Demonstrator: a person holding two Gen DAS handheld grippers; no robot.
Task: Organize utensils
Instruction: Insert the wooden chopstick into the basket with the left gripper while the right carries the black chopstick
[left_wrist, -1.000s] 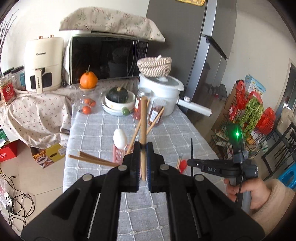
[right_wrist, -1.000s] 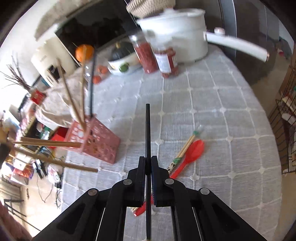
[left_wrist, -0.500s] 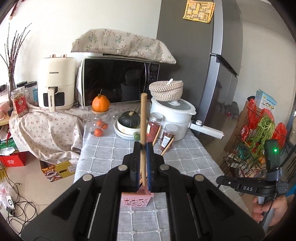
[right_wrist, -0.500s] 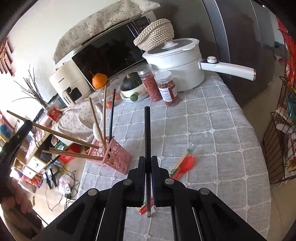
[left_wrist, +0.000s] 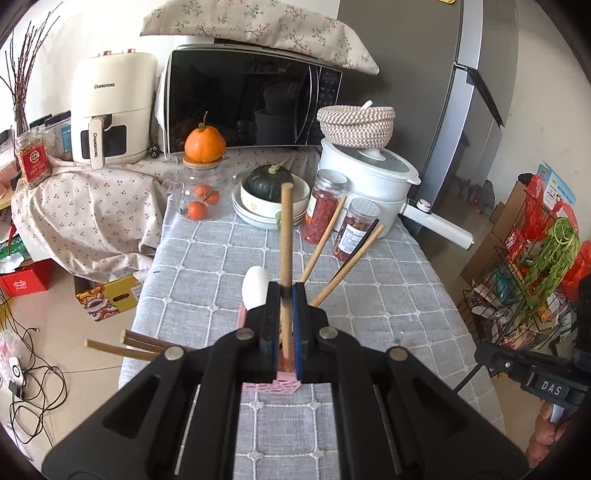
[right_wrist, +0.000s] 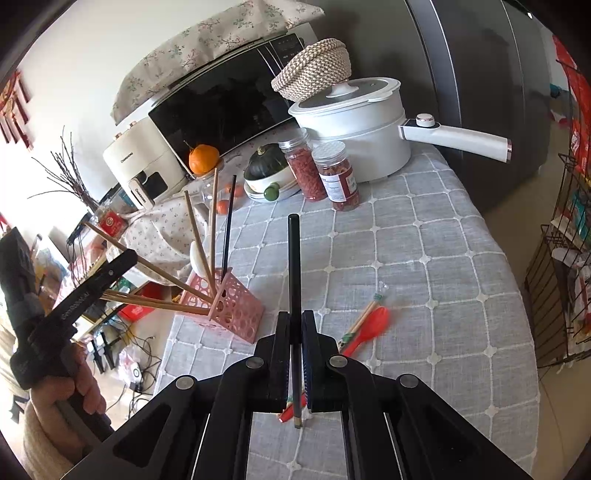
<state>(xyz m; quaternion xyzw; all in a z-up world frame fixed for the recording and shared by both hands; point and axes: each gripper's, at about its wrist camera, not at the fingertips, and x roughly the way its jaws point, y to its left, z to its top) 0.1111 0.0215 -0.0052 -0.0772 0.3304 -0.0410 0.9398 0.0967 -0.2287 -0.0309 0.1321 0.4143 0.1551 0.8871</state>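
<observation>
Left gripper, left wrist view: jaws clamped on a wooden chopstick, upright, lower end over the pink holder at 6 o'clock of the tips. Risk, as a judgement: the crowded, splayed sticks in the holder may deflect the tip.

Right gripper, right wrist view: jaws clamped on a black chopstick. Holder lies at 9 o'clock; red spoon at 3 o'clock on the tablecloth. Simultaneous approaches could collide.

The left gripper has dipped back down over the pink holder, its wooden chopstick lower. The right gripper has lifted its black chopstick clear of the surface.
</observation>
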